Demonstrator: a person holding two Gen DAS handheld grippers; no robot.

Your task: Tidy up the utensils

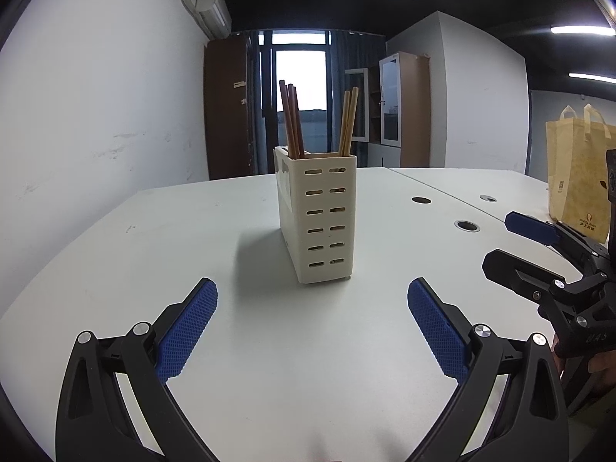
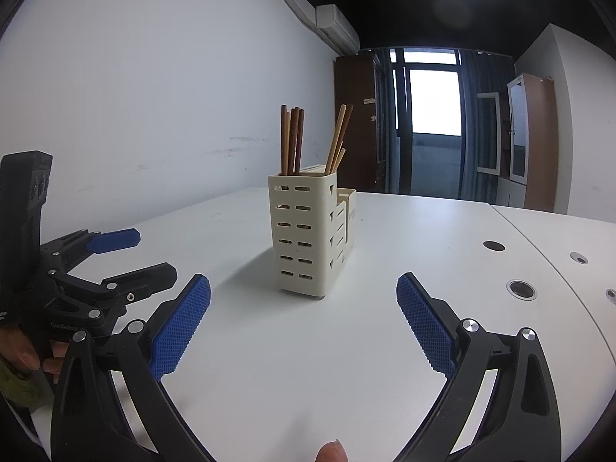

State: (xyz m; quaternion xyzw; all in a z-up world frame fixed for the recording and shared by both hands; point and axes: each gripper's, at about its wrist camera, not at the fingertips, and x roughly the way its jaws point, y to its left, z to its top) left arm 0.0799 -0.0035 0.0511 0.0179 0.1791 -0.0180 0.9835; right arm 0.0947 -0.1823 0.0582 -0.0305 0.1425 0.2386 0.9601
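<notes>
A cream slotted utensil holder (image 1: 321, 215) (image 2: 306, 233) stands upright on the white table (image 1: 238, 346) (image 2: 292, 365). Dark brown chopsticks (image 1: 290, 119) (image 2: 292, 140) lean in one compartment and light wooden chopsticks (image 1: 348, 121) (image 2: 338, 140) in another. My left gripper (image 1: 312, 323) is open just short of the holder, nothing between its blue pads. My right gripper (image 2: 304, 319) is open too, also empty, facing the holder from the right. Each view shows the other gripper at its edge: the right one (image 1: 535, 246) and the left one (image 2: 127, 258).
A yellow paper bag (image 1: 581, 177) stands at the table's right side. Round cable holes (image 1: 467, 225) (image 2: 521, 289) lie along the seam between desks. A white wall runs on the left; cabinets and a window fill the far end. A finger (image 2: 332, 451) shows at the bottom.
</notes>
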